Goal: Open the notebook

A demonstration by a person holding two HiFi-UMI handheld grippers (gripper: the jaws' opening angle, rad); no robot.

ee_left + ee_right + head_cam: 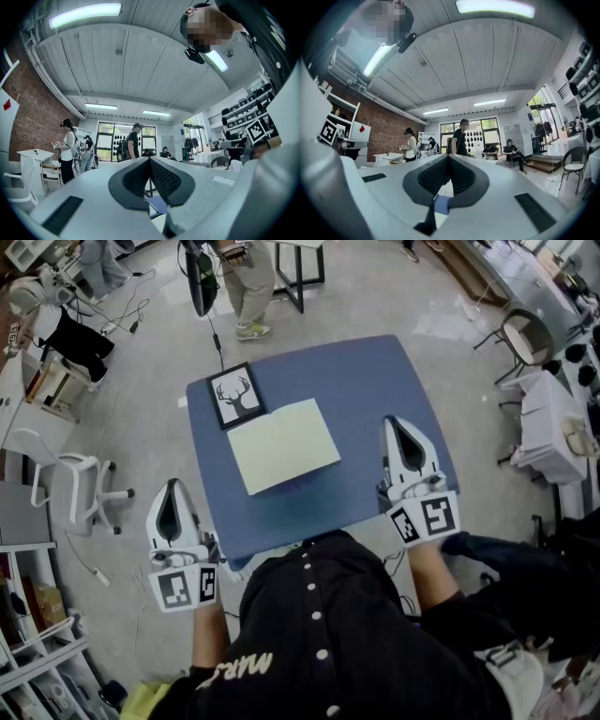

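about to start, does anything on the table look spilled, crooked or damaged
Nothing stands out. The closed notebook lies flat on the blue table, roughly square to its edges, beside the deer picture; no spill or damage shows.

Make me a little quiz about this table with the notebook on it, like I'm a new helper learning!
1. True or false: the notebook on the blue table is lying open.
2. Pick one. What lies by the notebook's far-left corner?
A) a framed deer picture
B) a toy boat
C) a cup
3. Fill the gap: the jaws of the right hand-held gripper are ____, with nothing between them.

Key:
1. False. It lies closed, and only its pale cover shows.
2. A
3. shut
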